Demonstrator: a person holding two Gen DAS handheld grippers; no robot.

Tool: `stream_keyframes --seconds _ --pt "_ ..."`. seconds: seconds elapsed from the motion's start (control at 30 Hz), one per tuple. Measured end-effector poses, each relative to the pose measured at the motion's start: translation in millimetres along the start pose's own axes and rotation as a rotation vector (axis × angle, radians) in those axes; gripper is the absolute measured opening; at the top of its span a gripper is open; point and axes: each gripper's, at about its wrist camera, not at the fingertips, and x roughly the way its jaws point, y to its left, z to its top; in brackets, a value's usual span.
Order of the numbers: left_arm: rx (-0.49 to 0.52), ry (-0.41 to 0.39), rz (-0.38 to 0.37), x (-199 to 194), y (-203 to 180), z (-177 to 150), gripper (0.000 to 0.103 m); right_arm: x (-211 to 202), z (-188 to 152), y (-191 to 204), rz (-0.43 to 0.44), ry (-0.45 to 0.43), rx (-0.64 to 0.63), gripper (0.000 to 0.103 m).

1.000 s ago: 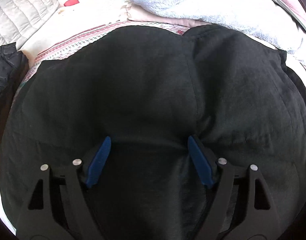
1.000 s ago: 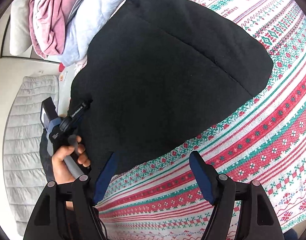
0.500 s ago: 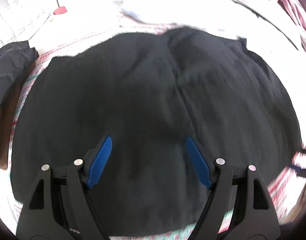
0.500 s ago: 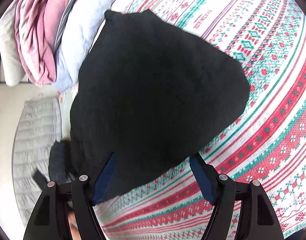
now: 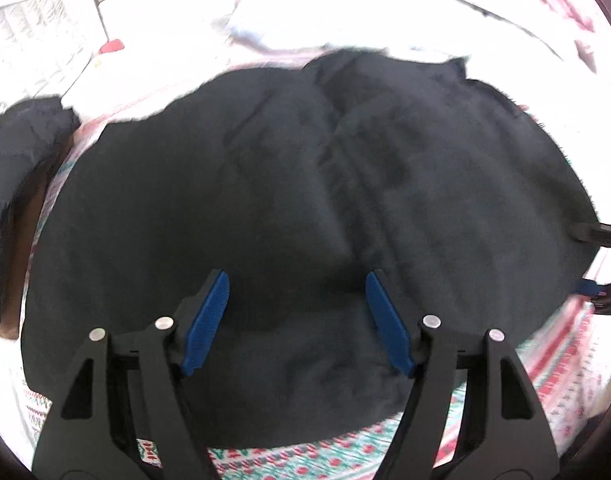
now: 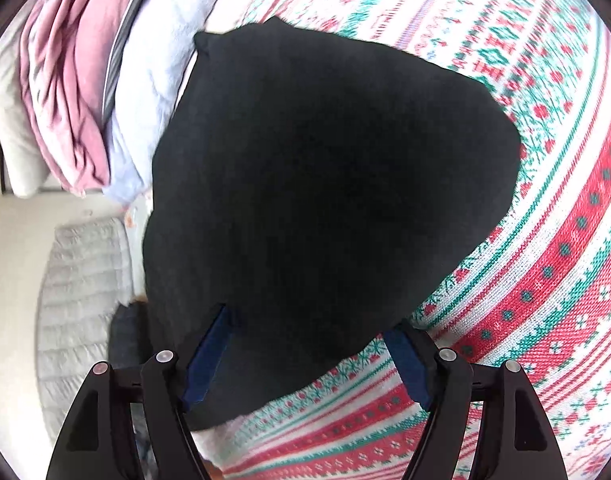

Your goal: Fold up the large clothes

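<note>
I'm hovering my left claw, spread and closing on nothing, plus my right claw, spread and empty, over the black garment lying folded on the patterned bed, next probably pinching an edge.

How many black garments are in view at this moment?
2. A large black garment spread on the patterned bedspread; a smaller folded black garment beside its left edge, partly cut off. More may be hidden.
</note>
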Motion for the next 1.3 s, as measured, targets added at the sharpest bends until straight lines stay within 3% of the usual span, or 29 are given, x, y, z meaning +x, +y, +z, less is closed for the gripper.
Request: stream_keyframes --seconds 0.07,0.13,0.27,0.37,0.63,0.77,0.8,0.87,0.93,0.97,1.13,1.23,1.3 --pt "0.046 -0.031 0.006 -6 -12 -3 0.072 1 1 -2 0.022 -0.015 0.026 0.077" --pt "0.069 0.014 0.008 6 -21 -10 0.072 2 0 -4 0.055 -0.039 0.060 0.078" --pt "-0.035 0.040 0.003 22 -11 -10 0.079 3 -3 -4 0.126 -0.069 0.120 0.080" --pt "-0.041 0.060 -0.002 24 -9 -8 0.080 3 -2 2 0.150 -0.113 0.132 0.087" --pt "-0.039 0.025 -0.003 21 -9 -17 0.080 23 -8 21 0.025 -0.241 0.050 0.090" --pt "-0.040 0.026 -0.007 20 -9 -17 0.080 25 -7 22 0.026 -0.300 0.086 0.090" --pt "-0.040 0.024 -0.011 20 -8 -17 0.080 24 -7 21 0.035 -0.308 0.103 0.087" --pt "-0.040 0.025 -0.016 20 -7 -17 0.080 20 -9 17 0.048 -0.320 0.136 0.070" --pt "-0.045 0.031 -0.020 21 -6 -16 0.080 15 -12 14 0.066 -0.315 0.167 0.035" --pt "-0.047 0.034 -0.021 21 -6 -16 0.080 11 -14 16 0.093 -0.315 0.174 0.029" --pt "-0.054 0.035 -0.021 23 -4 -14 0.080 -18 -30 61 0.204 -0.360 -0.021 0.021" --pt "-0.058 0.031 -0.018 24 -4 -15 0.080 -23 -44 87 0.177 -0.404 -0.153 0.021" --pt "-0.057 0.027 -0.013 23 -5 -15 0.080 -21 -45 93 0.157 -0.418 -0.176 0.021"
